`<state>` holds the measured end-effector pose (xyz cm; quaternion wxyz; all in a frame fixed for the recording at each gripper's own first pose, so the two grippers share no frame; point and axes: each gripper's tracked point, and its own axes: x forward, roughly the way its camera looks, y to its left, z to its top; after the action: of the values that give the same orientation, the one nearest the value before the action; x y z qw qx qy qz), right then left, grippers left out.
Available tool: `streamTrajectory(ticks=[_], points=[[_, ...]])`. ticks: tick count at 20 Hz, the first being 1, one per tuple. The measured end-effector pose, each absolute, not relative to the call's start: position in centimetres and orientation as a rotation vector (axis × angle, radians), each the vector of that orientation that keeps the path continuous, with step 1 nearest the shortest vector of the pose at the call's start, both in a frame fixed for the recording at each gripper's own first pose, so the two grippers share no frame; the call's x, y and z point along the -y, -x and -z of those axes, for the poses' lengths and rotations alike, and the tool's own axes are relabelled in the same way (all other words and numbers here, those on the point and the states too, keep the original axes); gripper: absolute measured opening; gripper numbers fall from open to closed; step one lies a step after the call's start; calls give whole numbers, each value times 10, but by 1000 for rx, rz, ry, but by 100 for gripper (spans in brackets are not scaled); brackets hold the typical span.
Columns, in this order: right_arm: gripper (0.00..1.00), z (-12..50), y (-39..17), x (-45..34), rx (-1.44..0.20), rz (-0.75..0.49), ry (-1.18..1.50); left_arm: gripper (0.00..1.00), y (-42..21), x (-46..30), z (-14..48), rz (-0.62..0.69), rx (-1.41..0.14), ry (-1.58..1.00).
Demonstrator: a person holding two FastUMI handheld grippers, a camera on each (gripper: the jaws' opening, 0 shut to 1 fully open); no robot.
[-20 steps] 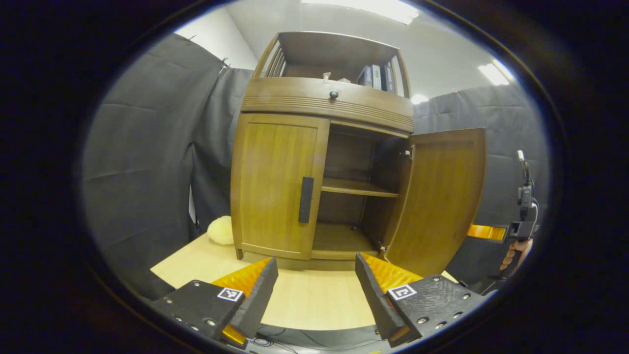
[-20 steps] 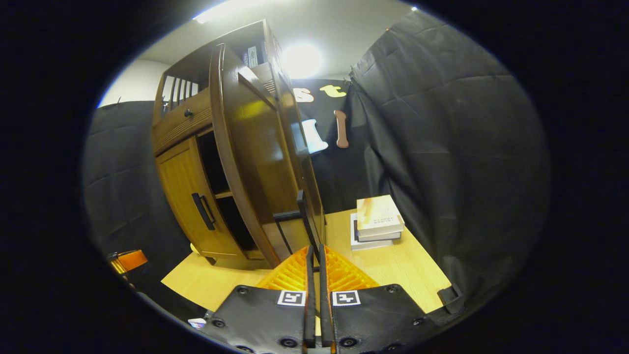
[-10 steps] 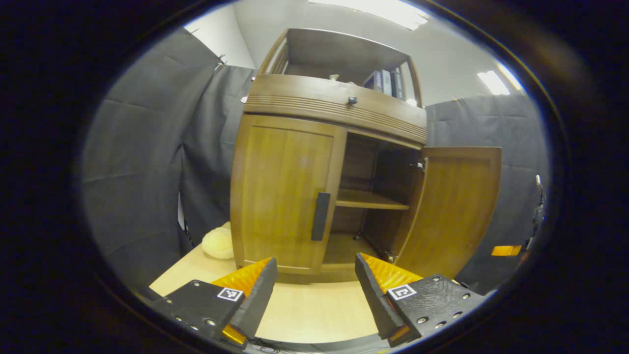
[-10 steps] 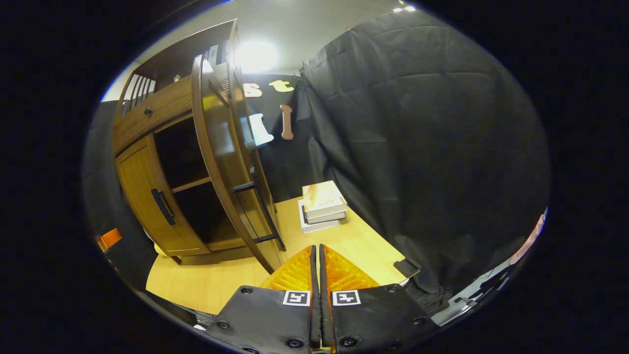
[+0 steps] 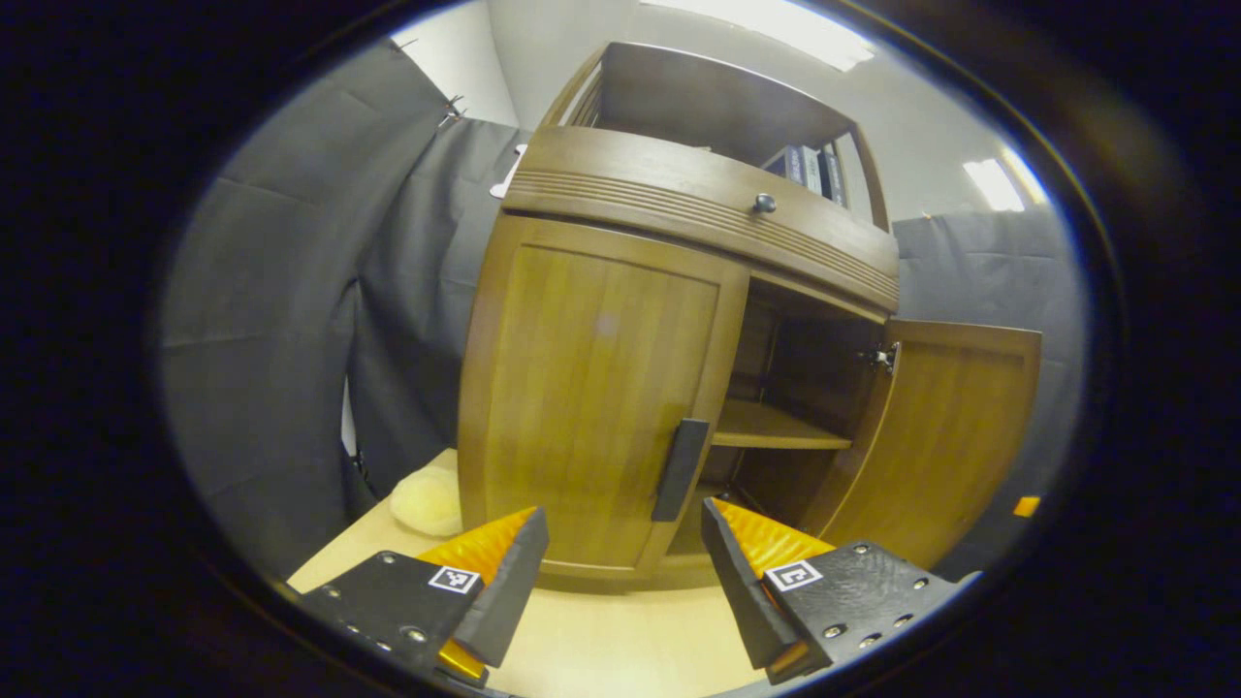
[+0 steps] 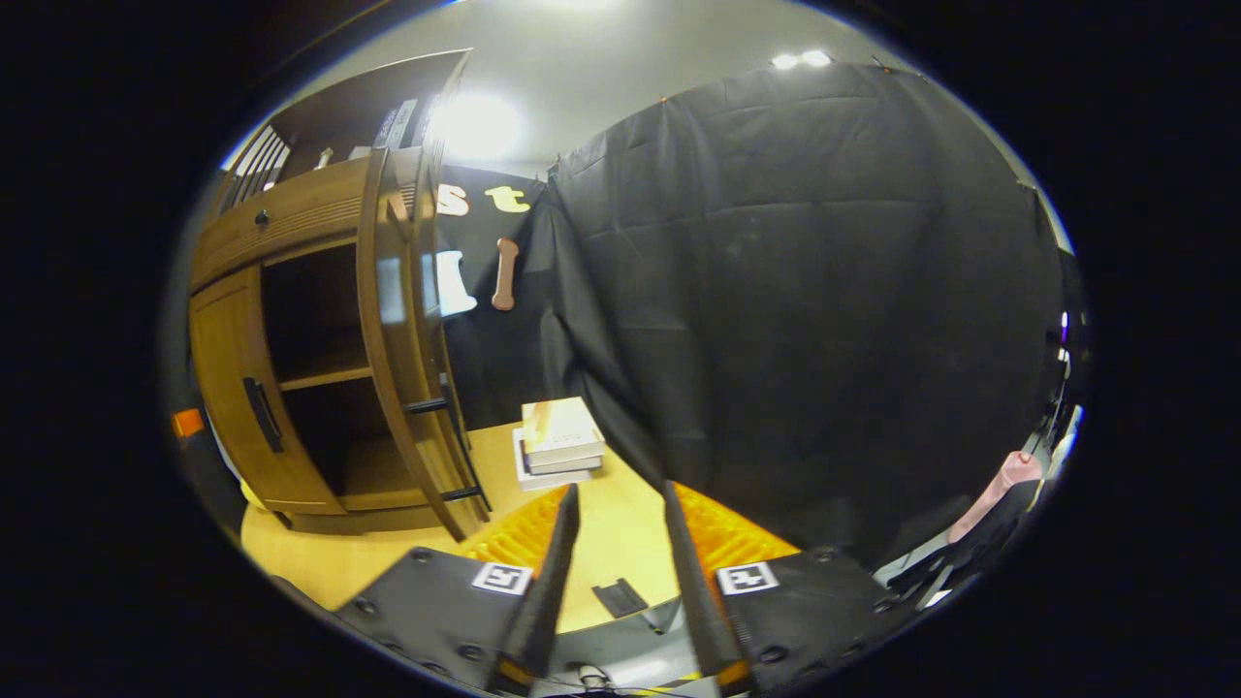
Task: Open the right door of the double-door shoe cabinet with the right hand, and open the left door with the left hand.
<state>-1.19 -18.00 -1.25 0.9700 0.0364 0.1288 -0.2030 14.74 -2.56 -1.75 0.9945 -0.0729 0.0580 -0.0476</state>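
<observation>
Before the shoe cabinet (image 5: 679, 291), the left gripper (image 5: 620, 543) gapes wide, empty, near the shut left door's handle (image 5: 679, 470). Right door (image 5: 945, 436) stands open; the right gripper (image 6: 616, 523), parted and empty, is clear of it.

Dark grey cloth curtains (image 5: 291, 291) hang as the booth's walls behind a light wooden table (image 6: 620, 504). Above them a white ceiling (image 6: 601, 58) carries bright rectangular light panels (image 5: 766, 19), and a white wall (image 5: 456, 58) shows over the curtains.

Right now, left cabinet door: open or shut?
Shut. The left door sits flush in the frame, handle untouched; the right door is swung wide.
</observation>
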Motion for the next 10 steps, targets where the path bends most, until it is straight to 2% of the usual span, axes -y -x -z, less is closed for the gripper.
streamTrajectory(ticks=[3,7,8,10], points=[[99,4,-1,190,-224,432,-90,92,-160,31,14,110,-102,117],[98,3,-33,205,-192,448,-118,92,-185,38,10,119,-82,95],[93,3,-41,207,-190,445,-123,92,-192,41,8,120,-81,93],[94,0,-60,208,-171,430,-136,92,-203,47,8,120,-85,89]])
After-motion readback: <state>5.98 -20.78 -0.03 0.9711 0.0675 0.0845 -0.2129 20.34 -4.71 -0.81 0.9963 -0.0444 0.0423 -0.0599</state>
